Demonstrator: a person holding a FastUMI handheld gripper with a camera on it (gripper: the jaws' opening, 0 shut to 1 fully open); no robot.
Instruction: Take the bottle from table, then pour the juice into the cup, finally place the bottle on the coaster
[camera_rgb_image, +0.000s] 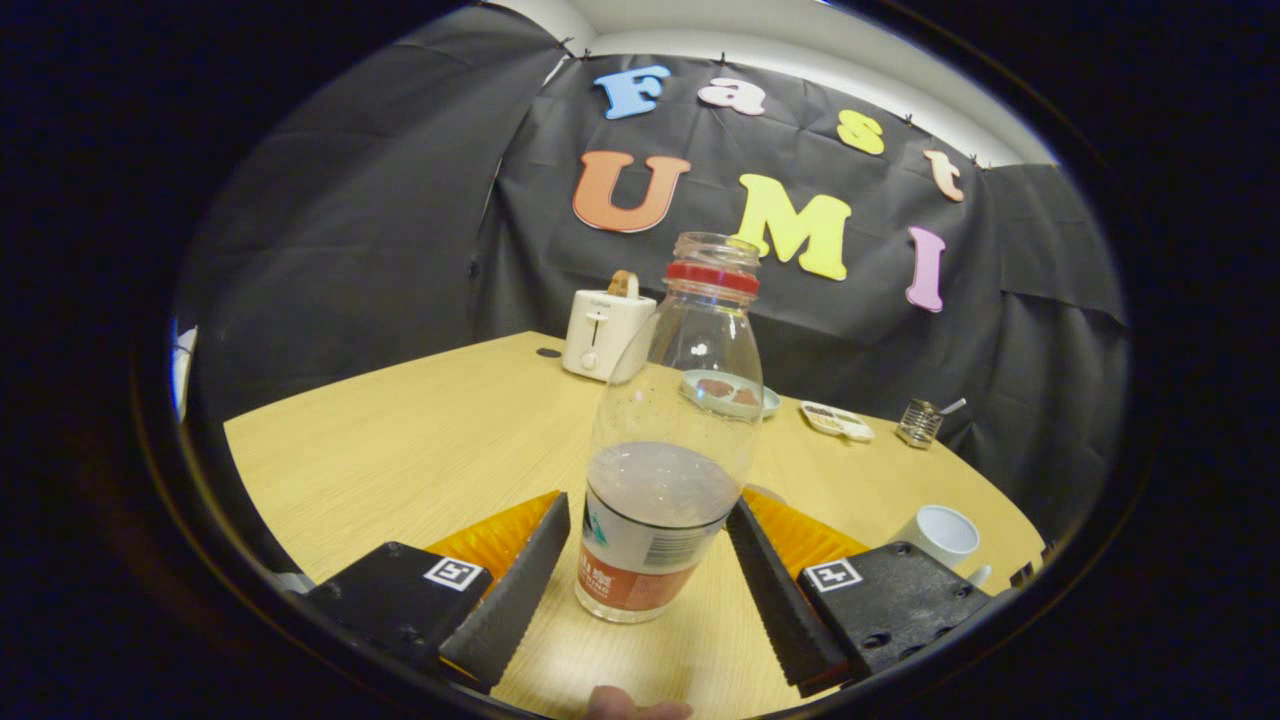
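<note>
- The tool (640, 560) stands wide apart, its two fingers (515, 590) flanking the bottle (672, 440) with a visible gap on each side; neither finger touches it.
- The bottle stands upright on the table (420, 440), between the fingers and near their forward ends. It is clear, uncapped, with a red ring under its open mouth, a label round its lower part, and liquid filling roughly the lower half.
- The bottle's base rests on bare wood, with a strip of table showing between it and each finger.
- A fingertip (635, 708) of the person shows at the near edge, below the bottle.
- The cup (945, 535), white and open-mouthed, sits to the right beyond the right finger, close to the table's right edge.
- A rounded, pale edge peeks out just behind the bottle's right side, above the right finger; what it is cannot be told.
- Farther back, behind the bottle, lies a shallow plate (725, 392) with some food in it, partly seen through the glass.
- To its right are a small white dish (838, 420) and a small metal holder (920, 422) with a handle sticking out, both near the far right edge of the table.
- A white toaster (605, 335) with a slice in its slot stands at the far corner, left of the bottle's neck.
- The left half of the table is open wood from the left finger out to the table's left edge and back to the toaster.
</note>
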